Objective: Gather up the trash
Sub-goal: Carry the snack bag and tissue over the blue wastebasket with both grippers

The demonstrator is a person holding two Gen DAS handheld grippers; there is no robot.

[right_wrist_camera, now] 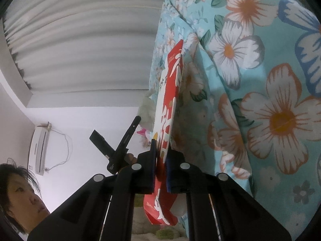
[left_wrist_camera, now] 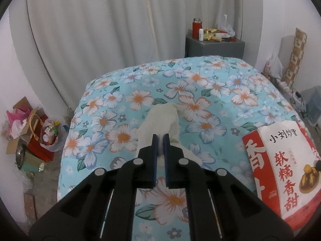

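White curtains hang behind a bed (left_wrist_camera: pixel 200 92) spread with a turquoise flowered sheet. Left tongs (left_wrist_camera: pixel 160 138) are clenched on a crumpled white tissue (left_wrist_camera: pixel 160 120) just above the sheet, while the right tongs (right_wrist_camera: pixel 161 144) are clamped on the edge of a red and white paper bag (right_wrist_camera: pixel 170 92) beside the bed's edge. Its print reads 小刘 above and 软糯香甜 down the front, over a picture of chestnuts.

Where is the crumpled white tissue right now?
In the left wrist view, the tissue sits mid-frame, pinched by the left gripper above the floral bedspread, left of the red-and-white paper bag.
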